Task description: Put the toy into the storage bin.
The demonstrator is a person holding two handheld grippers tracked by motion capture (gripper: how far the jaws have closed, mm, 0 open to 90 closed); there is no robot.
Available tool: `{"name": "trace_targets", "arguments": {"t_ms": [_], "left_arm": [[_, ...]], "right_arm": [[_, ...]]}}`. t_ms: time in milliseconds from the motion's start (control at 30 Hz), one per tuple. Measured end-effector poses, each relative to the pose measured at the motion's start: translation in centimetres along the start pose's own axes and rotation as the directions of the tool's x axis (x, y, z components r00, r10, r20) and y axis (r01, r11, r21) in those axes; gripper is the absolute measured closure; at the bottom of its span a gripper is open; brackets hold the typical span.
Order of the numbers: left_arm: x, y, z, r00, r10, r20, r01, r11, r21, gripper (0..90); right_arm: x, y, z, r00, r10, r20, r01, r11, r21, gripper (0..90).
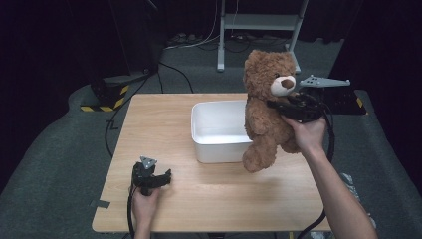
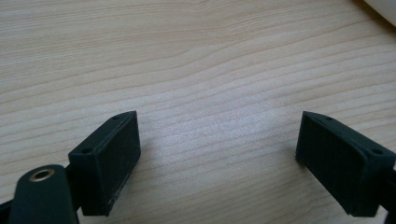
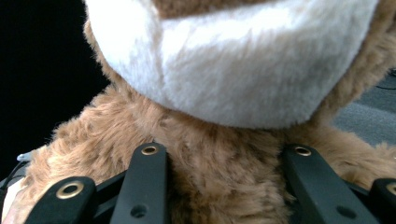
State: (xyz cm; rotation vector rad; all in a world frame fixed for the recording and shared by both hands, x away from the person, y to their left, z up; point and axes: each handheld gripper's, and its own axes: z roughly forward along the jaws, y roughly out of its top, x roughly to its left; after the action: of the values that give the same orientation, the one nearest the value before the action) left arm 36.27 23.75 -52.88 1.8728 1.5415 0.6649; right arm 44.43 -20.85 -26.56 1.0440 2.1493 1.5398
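Observation:
A brown teddy bear (image 1: 266, 107) with a white muzzle hangs upright in the air at the right end of the white tub (image 1: 219, 144). My right gripper (image 1: 281, 106) is shut on the bear's neck, just under the muzzle. Up close, its black jaws press into the brown fur of the teddy bear (image 3: 219, 172) on both sides. The bear's feet dangle past the tub's right front corner. My left gripper (image 1: 161, 178) rests low near the table's front left, and its jaws stand wide open over bare wood (image 2: 215, 84) with nothing between them.
The wooden table (image 1: 164, 119) carries the tub at its middle. Behind the table are a metal stand (image 1: 259, 22), cables on the grey floor and a yellow-and-black striped block (image 1: 102, 97). A corner of the tub (image 2: 383, 7) shows at the top right of the left gripper view.

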Motion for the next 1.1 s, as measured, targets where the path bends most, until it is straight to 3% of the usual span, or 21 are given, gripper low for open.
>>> {"name": "trace_targets", "arguments": {"t_ms": [533, 1100], "left_arm": [[0.0, 0.0, 0.0, 1.0000, 0.000, 0.000, 0.000, 1.0000, 0.000, 13.7], [0.0, 0.0, 0.0, 1.0000, -0.001, 0.000, 0.001, 1.0000, -0.002, 13.7]], "right_arm": [[0.4, 0.6, 2.2, 0.9999, 0.011, -0.010, -0.011, 1.000, -0.003, 64.5], [0.8, 1.8, 4.9, 0.9998, 0.015, 0.016, -0.015, 1.000, -0.001, 63.5]]}}
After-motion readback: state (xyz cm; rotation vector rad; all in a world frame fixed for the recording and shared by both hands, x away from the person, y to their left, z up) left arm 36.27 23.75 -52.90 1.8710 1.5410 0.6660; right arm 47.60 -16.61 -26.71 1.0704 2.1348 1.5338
